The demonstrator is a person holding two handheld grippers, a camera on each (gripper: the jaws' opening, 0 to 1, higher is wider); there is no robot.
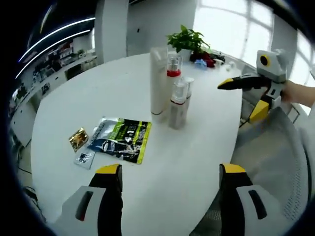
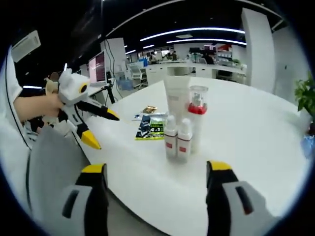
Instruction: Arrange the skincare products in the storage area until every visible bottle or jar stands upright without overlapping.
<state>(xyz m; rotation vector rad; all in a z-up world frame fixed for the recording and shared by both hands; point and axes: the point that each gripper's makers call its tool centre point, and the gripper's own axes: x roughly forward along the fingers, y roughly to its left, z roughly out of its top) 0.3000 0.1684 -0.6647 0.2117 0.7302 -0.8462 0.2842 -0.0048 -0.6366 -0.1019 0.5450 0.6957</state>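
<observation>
While both grippers hang off the table edge, nothing lies between either pair of jaws.

Left gripper (image 1: 170, 179): jaws spread wide and empty, yellow tips over the near rim of the white table (image 1: 98, 93); in the right gripper view it shows at the left, held by a hand (image 2: 37, 105), jaws parted.

Right gripper (image 2: 155, 177): jaws spread wide and empty, tips at the table's near edge; in the left gripper view it comes in from the right, jaws parted, clear of the bottles.

Skincare cluster: stands upright on the table, beyond both sets of fingertips, touched by neither.

Tall white tube (image 1: 158, 81): upright, at the far side of the cluster in the right gripper view.

Clear bottle with red collar (image 2: 197, 115): upright, just beside the tube.

Two small white bottles (image 2: 177, 140): upright, side by side, nearest the right gripper's tips, just in front of the tube and the clear bottle.

Green-and-black packet (image 1: 120, 139): flat on the table, left of the cluster in the left gripper view.

Small sachets (image 1: 78, 139): flat, just beside the packet's far-left edge.

Potted plant (image 1: 187, 39): on the table's far side.
</observation>
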